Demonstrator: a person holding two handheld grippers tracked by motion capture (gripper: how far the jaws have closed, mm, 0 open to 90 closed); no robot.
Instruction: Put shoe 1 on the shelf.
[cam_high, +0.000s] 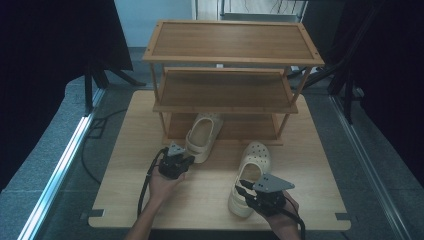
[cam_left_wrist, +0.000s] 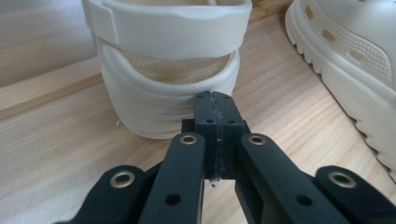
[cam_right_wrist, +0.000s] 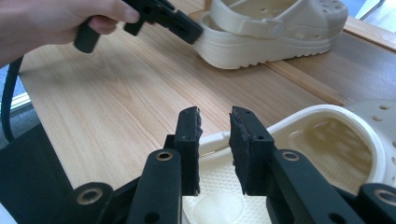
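Your left gripper (cam_left_wrist: 215, 135), jaws pressed together, noses the far clog (cam_high: 203, 136) at the shelf's (cam_high: 225, 102) 6 o'clock (it may shove it), while your right gripper (cam_right_wrist: 215, 140), jaws spread, straddles the near clog's (cam_high: 250, 175) heel rim.

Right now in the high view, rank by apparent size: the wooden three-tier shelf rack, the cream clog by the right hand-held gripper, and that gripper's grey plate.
1. Wooden three-tier shelf rack
2. Cream perforated clog
3. Grey three-cornered plate

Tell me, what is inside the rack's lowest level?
The toe of one cream clog reaches into the wooden rack there. The middle shelf covers most of that level, so the rest is hidden.
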